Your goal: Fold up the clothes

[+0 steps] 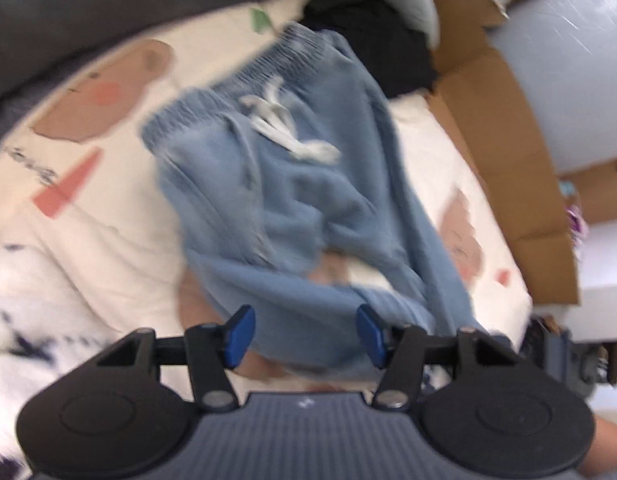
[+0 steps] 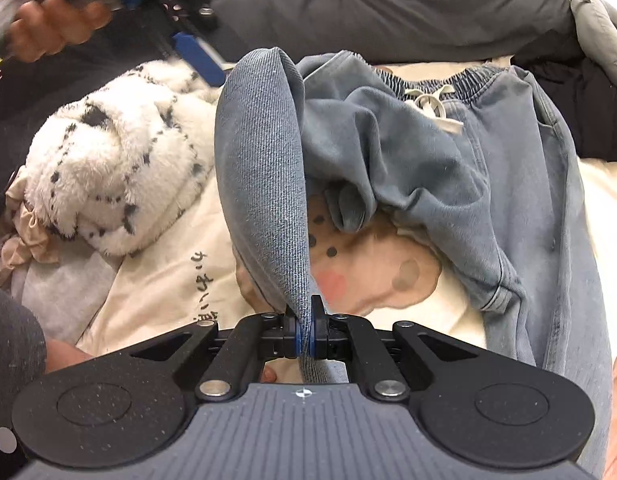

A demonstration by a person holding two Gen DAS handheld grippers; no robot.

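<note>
Right gripper [image 2: 304, 330] fingers pinch jeans [image 2: 448, 168] leg.

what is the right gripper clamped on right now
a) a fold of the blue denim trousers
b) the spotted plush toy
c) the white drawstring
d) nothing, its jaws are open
a: in the right wrist view the right gripper has its blue pads pressed together on a raised fold of the blue denim trousers, well away from the white drawstring and the spotted plush toy.

Light blue jeans [image 2: 448, 168] with an elastic waistband and a white drawstring [image 2: 430, 108] lie crumpled on a cream printed bedsheet [image 2: 160, 292]; one leg end stands lifted in a fold.
</note>
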